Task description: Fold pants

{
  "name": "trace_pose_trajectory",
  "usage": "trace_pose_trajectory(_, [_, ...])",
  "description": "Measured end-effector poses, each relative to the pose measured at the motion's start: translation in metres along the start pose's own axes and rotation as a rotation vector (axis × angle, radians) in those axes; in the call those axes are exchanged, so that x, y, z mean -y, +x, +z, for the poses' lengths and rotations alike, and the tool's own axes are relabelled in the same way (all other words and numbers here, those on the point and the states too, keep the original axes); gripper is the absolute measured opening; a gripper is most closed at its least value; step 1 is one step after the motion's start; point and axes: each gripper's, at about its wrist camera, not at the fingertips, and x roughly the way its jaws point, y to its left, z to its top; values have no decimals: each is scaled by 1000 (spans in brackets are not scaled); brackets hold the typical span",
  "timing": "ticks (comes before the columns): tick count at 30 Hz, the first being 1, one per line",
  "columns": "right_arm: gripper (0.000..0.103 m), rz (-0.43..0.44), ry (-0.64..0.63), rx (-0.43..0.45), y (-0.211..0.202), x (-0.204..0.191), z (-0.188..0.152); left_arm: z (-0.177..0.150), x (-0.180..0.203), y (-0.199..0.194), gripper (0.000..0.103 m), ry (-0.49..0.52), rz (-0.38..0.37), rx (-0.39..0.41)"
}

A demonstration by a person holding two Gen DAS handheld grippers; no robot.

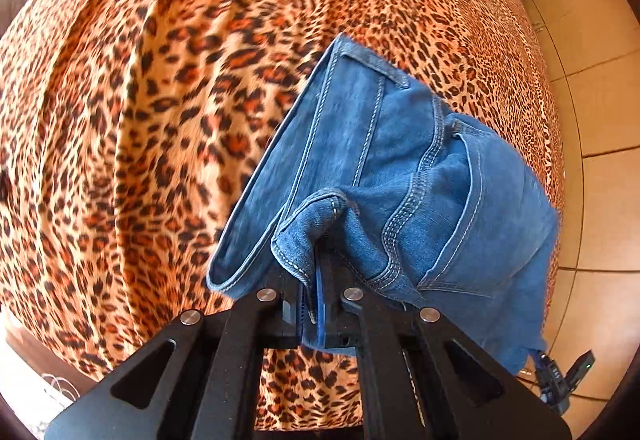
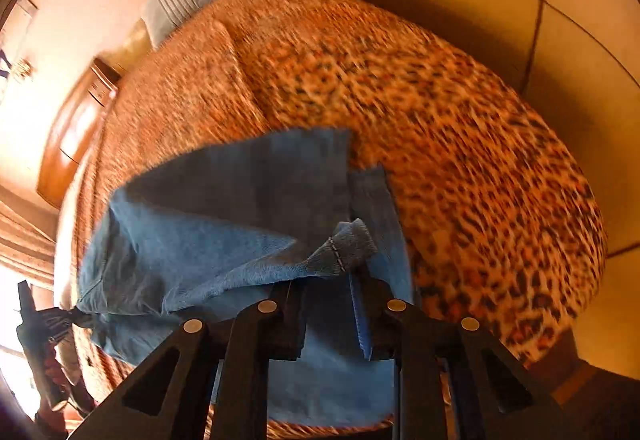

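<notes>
Mid-fold. Left gripper (image 1: pixel 316 304) clamped on the jeans (image 1: pixel 392 176) at a hem; right gripper (image 2: pixel 332 304) clamped on another denim edge. Jeans hang doubled above the leopard-print bed (image 1: pixel 140 120). Judging: laying down and final folds remain.

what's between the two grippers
The blue jeans span between them: the right gripper clamps one end, the left gripper the other, seen in the right wrist view above the leopard-print bedspread.

We see pants (image 1: pixel 404 176) hanging above the bedspread (image 1: pixel 140 120), pinched between left gripper (image 1: pixel 316 300) and right gripper (image 2: pixel 328 280); pillow (image 2: pixel 180 0) behind, at far end
</notes>
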Motion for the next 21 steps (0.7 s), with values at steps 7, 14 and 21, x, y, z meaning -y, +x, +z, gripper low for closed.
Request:
trace_pose_trajectory(7, [61, 42, 171, 32, -44, 21, 7, -26, -22, -50, 31, -99, -92, 62])
trace_pose_trajectory(14, [75, 348, 549, -60, 2, 40, -3, -24, -7, -32, 52, -240, -247, 21])
trace_pose_trajectory(21, [75, 415, 664, -58, 31, 36, 8, -8, 17, 13, 52, -284, -208, -30])
